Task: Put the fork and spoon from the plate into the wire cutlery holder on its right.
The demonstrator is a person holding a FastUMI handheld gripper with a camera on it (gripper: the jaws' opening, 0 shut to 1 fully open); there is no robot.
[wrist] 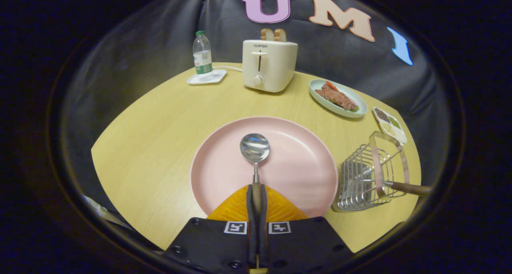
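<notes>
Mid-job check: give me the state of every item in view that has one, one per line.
gripper: fingers shut on the spoon's handle
spoon: held by its handle, bowl facing up over the pink plate
pink plate: bare apart from the spoon above it
wire cutlery holder: upright, right of the plate, one wooden-handled utensil in it
toaster: two bread slices sticking up
bottle: upright, capped, on a white tray
</notes>
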